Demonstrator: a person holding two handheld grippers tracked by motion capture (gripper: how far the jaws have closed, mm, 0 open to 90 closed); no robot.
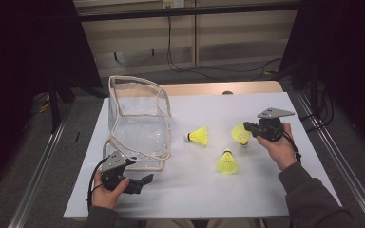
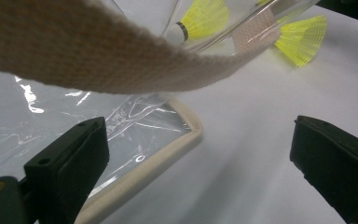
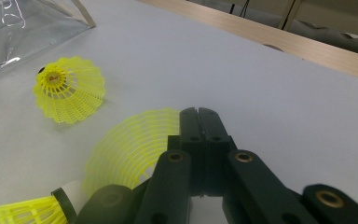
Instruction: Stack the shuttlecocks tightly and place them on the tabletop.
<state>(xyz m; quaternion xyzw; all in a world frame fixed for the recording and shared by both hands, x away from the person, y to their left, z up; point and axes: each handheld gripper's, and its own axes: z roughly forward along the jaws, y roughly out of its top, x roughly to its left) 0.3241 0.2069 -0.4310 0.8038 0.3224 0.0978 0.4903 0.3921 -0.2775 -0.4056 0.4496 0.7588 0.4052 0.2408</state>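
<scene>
Three yellow shuttlecocks lie right of a clear plastic bag (image 1: 138,118) with beige trim. My right gripper (image 1: 247,127) is shut on the skirt rim of the rightmost shuttlecock (image 1: 241,134); up close its jaws (image 3: 199,116) are pressed together at the edge of that mesh skirt (image 3: 130,149). A second shuttlecock (image 1: 198,136) (image 3: 70,91) lies on its side toward the bag. The third shuttlecock (image 1: 227,162) (image 3: 18,212) sits nearer me. My left gripper (image 1: 145,182) (image 2: 196,158) stands open at the bag's near corner, nothing between its jaws, under the bag's woven strap (image 2: 121,60).
A white sheet (image 1: 209,194) covers the table, with a wooden edge (image 1: 218,88) at the back. Metal rails (image 1: 332,156) run along both sides. Cables lie on the floor beyond the table. Two shuttlecocks (image 2: 303,39) show past the bag's trim (image 2: 168,154).
</scene>
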